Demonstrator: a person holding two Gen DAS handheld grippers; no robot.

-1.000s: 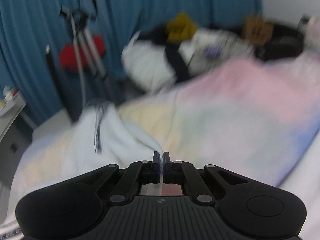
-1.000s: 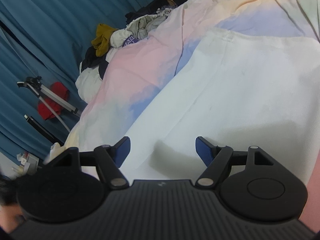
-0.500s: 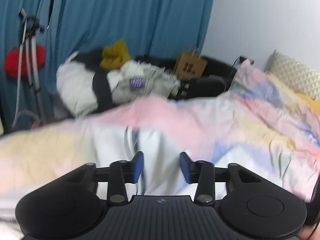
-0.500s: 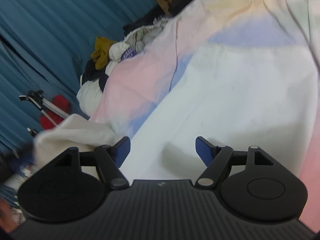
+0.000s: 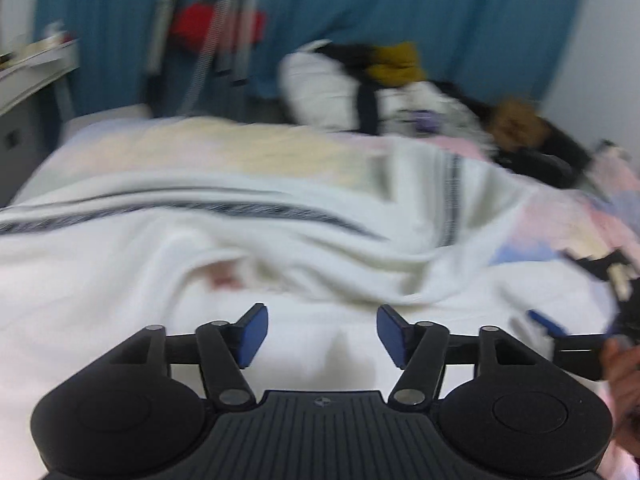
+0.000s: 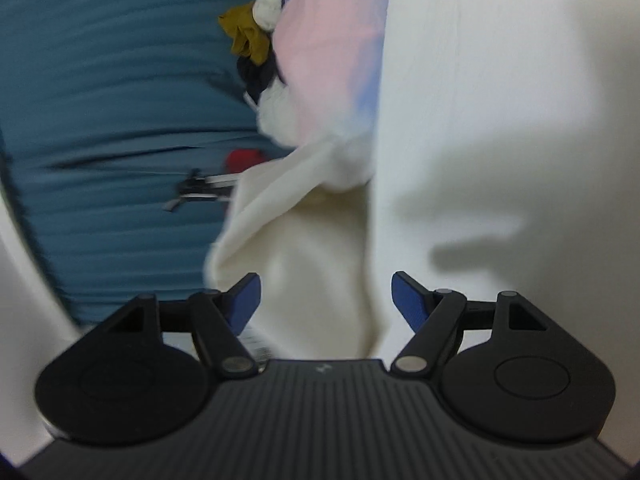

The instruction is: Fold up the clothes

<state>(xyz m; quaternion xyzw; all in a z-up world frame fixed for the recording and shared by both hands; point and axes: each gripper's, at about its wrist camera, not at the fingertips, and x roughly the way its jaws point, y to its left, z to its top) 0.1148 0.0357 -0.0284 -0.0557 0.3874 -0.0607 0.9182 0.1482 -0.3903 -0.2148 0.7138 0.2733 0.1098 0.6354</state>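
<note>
A white garment with dark stripes (image 5: 248, 232) lies rumpled on the pastel bedspread (image 5: 256, 152). My left gripper (image 5: 318, 334) is open and empty just above its near part. In the right wrist view the same white cloth (image 6: 500, 120) fills the right side, with a folded-over flap (image 6: 304, 240) bunched at its left edge. My right gripper (image 6: 326, 300) is open, its jaws on either side of that flap's edge without gripping it. The right gripper's blue tip also shows at the right edge of the left wrist view (image 5: 548, 326).
A heap of other clothes (image 5: 384, 88) lies at the far end of the bed. A tripod with a red cloth (image 5: 224, 32) stands against the blue curtain (image 5: 460, 12). A white desk (image 5: 36, 68) is at the far left.
My left gripper has let go of the white garment, opened, and swung back over it. The garment now lies spread on the bed. My right gripper has rolled sideways towards the folded flap.
</note>
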